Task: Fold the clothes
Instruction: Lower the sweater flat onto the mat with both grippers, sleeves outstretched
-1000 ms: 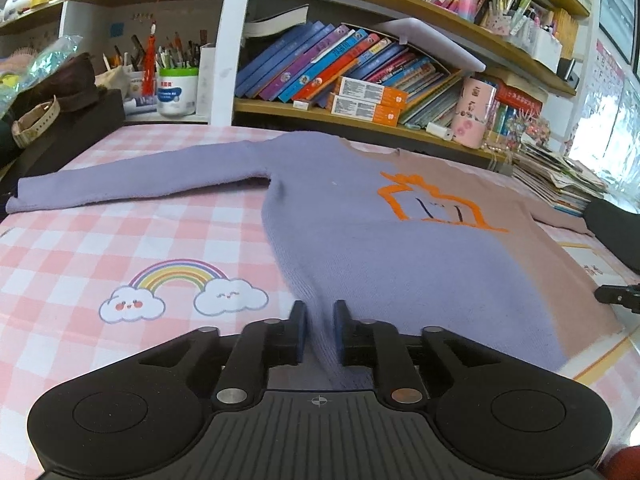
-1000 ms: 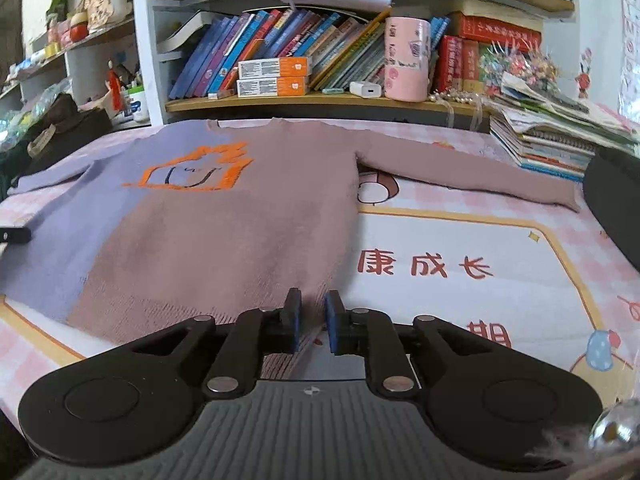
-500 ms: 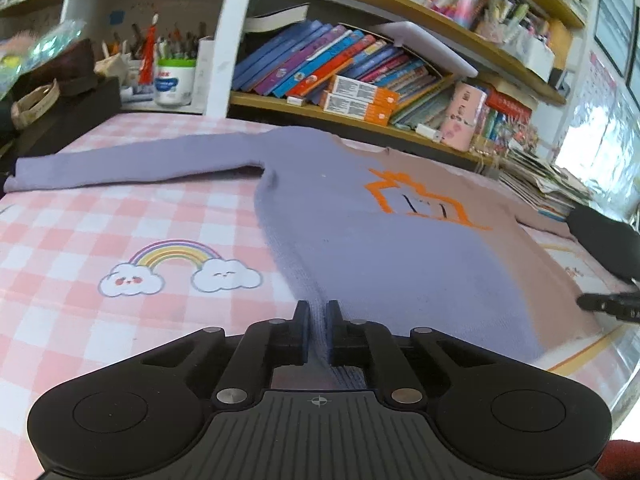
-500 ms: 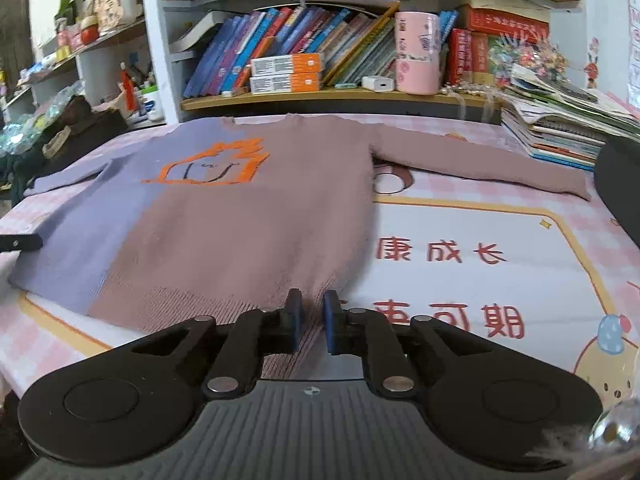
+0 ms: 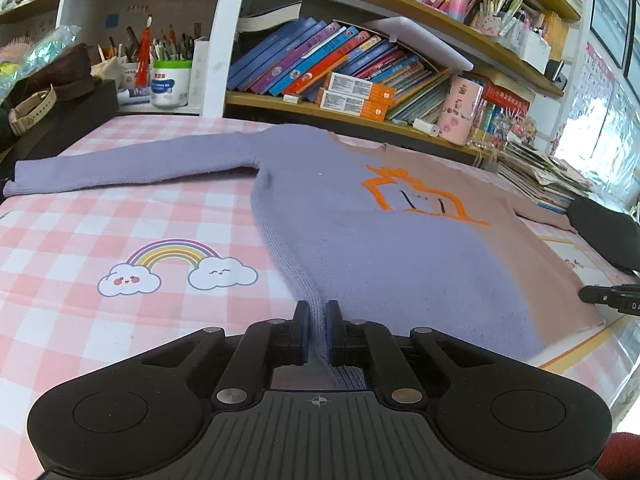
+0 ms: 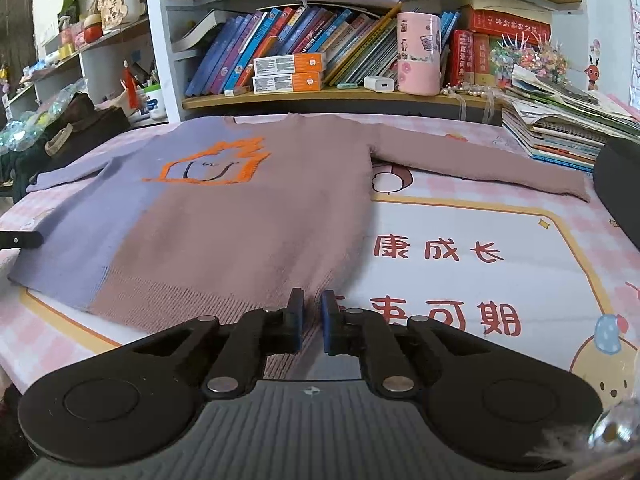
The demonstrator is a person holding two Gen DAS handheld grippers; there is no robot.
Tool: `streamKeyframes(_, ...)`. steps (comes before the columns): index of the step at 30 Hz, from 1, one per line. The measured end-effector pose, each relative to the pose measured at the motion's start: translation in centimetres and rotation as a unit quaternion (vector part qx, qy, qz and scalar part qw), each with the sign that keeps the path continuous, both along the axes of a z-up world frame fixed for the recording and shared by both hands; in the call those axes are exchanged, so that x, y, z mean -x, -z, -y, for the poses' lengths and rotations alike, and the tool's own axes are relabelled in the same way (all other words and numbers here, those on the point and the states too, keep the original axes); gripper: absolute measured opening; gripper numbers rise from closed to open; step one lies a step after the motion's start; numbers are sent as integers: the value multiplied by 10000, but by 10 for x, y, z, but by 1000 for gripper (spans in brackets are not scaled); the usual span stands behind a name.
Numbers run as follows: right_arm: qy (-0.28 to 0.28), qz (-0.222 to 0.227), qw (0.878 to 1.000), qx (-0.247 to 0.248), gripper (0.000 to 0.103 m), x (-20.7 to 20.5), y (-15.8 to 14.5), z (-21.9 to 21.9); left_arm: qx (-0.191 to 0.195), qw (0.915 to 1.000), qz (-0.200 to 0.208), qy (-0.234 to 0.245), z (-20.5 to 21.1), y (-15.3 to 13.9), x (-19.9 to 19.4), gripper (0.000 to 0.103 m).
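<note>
A knit sweater (image 5: 400, 248) lies flat and face up on the table, its left half lavender, its right half dusty pink (image 6: 248, 232), with an orange motif on the chest. Both sleeves stretch out sideways. My left gripper (image 5: 318, 312) is shut on the lavender corner of the hem nearest me, and fabric runs between its pads. My right gripper (image 6: 312, 308) is shut on the pink hem corner. Each view catches the other gripper's black tip at the picture's edge: the right gripper (image 5: 608, 296) and the left gripper (image 6: 20, 239).
A pink checked cloth (image 5: 80, 240) with a rainbow print covers the table's left side, a printed mat (image 6: 480, 220) its right. Behind stands a bookshelf (image 5: 340, 80). A stack of magazines (image 6: 560, 132) and a dark rounded object (image 6: 620, 184) sit at right, a dark bag (image 5: 52, 112) at left.
Both pairs of jaws have closed onto the sweater's hem corners. The hands have stayed where they were and the sweater still lies flat.
</note>
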State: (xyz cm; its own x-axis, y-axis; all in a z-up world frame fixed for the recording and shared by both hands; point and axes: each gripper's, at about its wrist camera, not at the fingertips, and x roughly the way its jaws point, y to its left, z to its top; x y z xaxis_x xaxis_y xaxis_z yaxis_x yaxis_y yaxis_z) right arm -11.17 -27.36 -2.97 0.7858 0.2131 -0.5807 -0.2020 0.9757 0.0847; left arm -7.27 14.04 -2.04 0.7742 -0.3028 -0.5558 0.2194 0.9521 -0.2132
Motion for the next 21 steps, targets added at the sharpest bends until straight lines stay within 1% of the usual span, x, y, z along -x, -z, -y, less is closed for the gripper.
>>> streamKeyframes(4,-29,16,10000,45,9,0,0,-3,-6,10000,1,1,0,0,0,7)
streamKeyframes(9,-51,11,10000,-35,9,0,0,0,-15,10000,1,1,-1,0,1,7)
streamKeyframes(21,-168,23,9998,67,9,2,0,-9,-64,10000,-10,-50,-5,-1,2,7)
